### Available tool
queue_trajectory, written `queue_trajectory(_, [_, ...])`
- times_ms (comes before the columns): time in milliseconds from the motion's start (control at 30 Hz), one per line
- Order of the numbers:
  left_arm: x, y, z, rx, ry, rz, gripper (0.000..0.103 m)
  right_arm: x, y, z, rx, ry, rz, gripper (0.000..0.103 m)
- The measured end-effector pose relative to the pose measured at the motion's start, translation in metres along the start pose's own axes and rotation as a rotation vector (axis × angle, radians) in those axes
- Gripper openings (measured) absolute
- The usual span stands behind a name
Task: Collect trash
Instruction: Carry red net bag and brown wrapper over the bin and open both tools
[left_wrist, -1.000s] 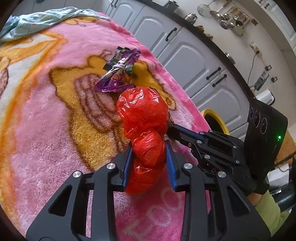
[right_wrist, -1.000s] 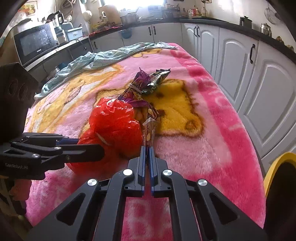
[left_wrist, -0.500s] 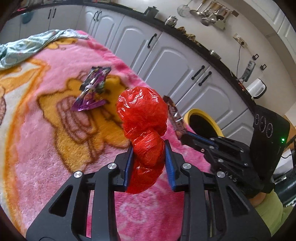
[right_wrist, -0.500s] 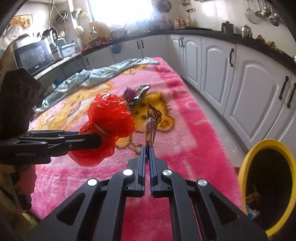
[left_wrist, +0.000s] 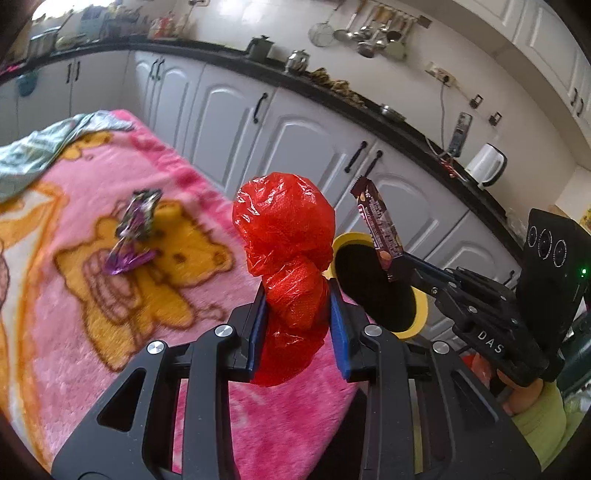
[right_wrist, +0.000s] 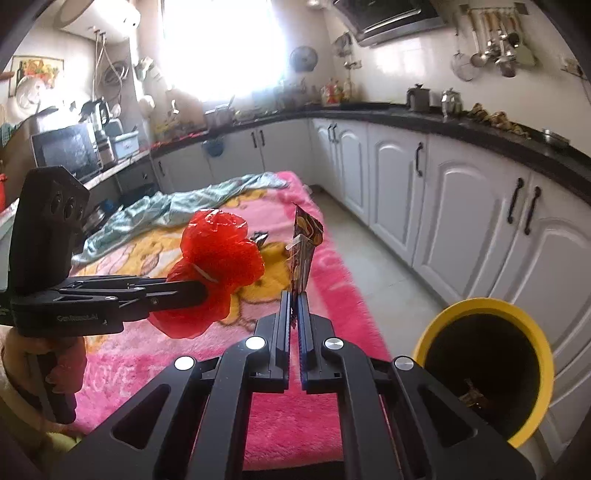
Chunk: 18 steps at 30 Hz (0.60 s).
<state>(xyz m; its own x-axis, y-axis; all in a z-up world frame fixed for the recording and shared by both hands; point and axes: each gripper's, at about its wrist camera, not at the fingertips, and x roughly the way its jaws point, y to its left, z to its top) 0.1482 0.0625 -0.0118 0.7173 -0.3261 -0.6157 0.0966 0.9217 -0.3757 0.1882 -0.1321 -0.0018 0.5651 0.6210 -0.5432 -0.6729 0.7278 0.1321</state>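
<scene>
My left gripper (left_wrist: 297, 295) is shut on a crumpled red plastic bag (left_wrist: 286, 236), held above the pink blanket (left_wrist: 74, 295); it also shows in the right wrist view (right_wrist: 218, 254). My right gripper (right_wrist: 294, 299) is shut on a brown snack wrapper (right_wrist: 304, 251), held upright above the blanket's edge; in the left wrist view the wrapper (left_wrist: 380, 229) stands over the yellow bin (left_wrist: 421, 306). The yellow-rimmed bin (right_wrist: 484, 306) stands on the floor to the right. A purple wrapper (left_wrist: 135, 232) lies on the blanket.
A light blue cloth (right_wrist: 177, 206) lies at the blanket's far end. White cabinets (right_wrist: 461, 221) with a black counter line the right side. A microwave (right_wrist: 66, 151) stands on the left counter. Tiled floor (right_wrist: 373, 258) runs between blanket and cabinets.
Both grippers have risen and swung right toward the yellow bin, carrying the red bag and the brown wrapper. The purple wrapper stays on the blanket.
</scene>
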Motion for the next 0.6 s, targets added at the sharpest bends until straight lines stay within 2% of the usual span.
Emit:
queue_trajectory(233, [0.005,-0.036,0.017,0.066,-0.017,-0.027,0.023,-0.034,-0.025,0.000,0.035,-0.061,-0.058,0.004])
queue_trajectory(600, [0.033,-0.092,0.041,0.147,-0.021,-0.080,0.023,-0.076,-0.079,-0.002,0.134,-0.146,-0.156,0.004])
